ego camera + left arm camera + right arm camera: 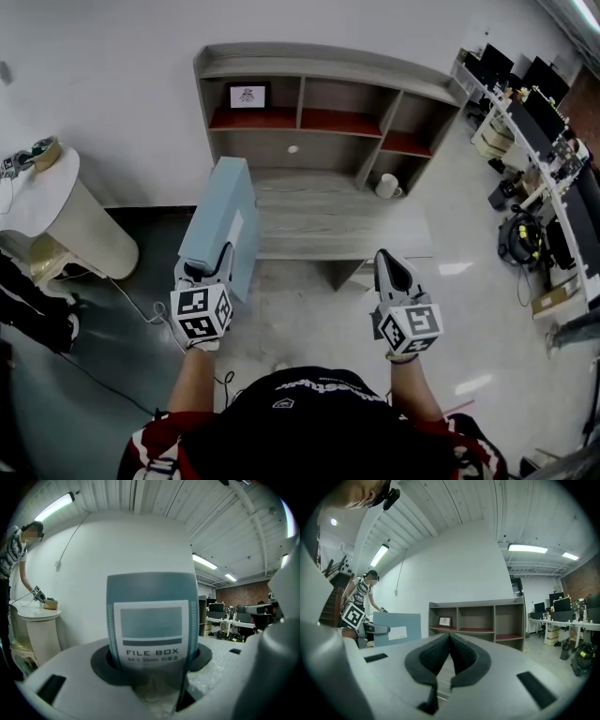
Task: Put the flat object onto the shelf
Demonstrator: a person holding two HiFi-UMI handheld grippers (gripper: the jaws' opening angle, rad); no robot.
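Head view: a person faces the shelf [319,58], a gripper in each hand
Left gripper [206,267]: jaws spread wide, clamped on the file box [217,216], which stands on edge between them and juts ahead
Right gripper [390,258]: jaws pressed together, empty; file box off to their left
Shelf: ahead of both jaws, framed picture [247,95] in its left compartment

Bottom edge of the file box [151,620] hidden — framed picture [247,95] unreadably small.

The shelf [319,220] holds a framed picture [248,96] in its left cubby and a white mug [386,186] on its lower board
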